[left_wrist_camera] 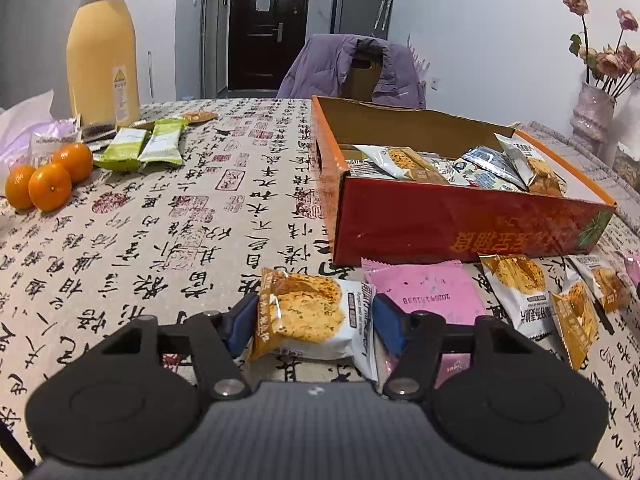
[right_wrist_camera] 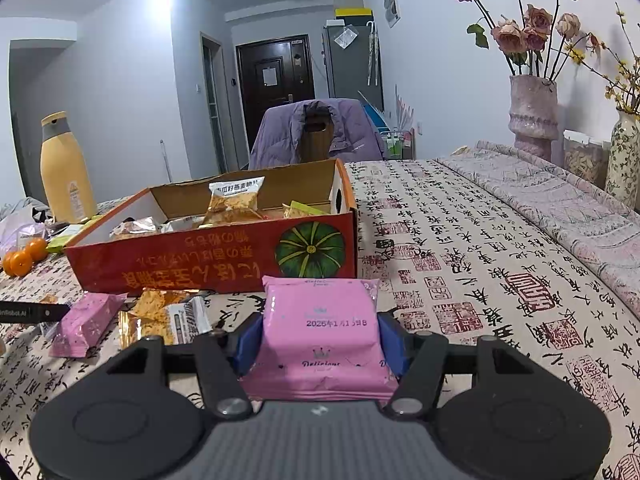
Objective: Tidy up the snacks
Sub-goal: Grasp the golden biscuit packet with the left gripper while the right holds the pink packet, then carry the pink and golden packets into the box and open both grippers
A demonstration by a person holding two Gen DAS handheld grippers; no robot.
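In the left wrist view, the left gripper (left_wrist_camera: 316,326) pinched a cracker packet (left_wrist_camera: 310,314) between its blue pads (left_wrist_camera: 240,326), the packet sitting low over the calligraphy-print cloth of the bench (left_wrist_camera: 160,240). Just beside it on the right lay a pink packet (left_wrist_camera: 430,292) flat on the cloth, and further right more cracker packets (left_wrist_camera: 520,294) lay loose in front of the red cardboard box (left_wrist_camera: 440,220). The box stood open-topped and held a jumble of snack packets (left_wrist_camera: 460,166). On the far left of the bench sat three oranges (left_wrist_camera: 48,180), two green packets (left_wrist_camera: 144,148) and a tall yellow flask (left_wrist_camera: 102,52). A chair draped with a purple jacket (left_wrist_camera: 352,70) stood behind the bench.

In the right wrist view, the right gripper (right_wrist_camera: 320,344) was clamped on a pink snack packet (right_wrist_camera: 320,320), held just in front of the red box (right_wrist_camera: 212,256), near the corner printed with a green pumpkin. Another pink packet (right_wrist_camera: 86,322) and a cracker packet (right_wrist_camera: 168,316) lay on the cloth to the left. A dark tip of the other gripper (right_wrist_camera: 34,312) reached in from the left edge. A vase of dried roses (right_wrist_camera: 534,116) stood at the far right.
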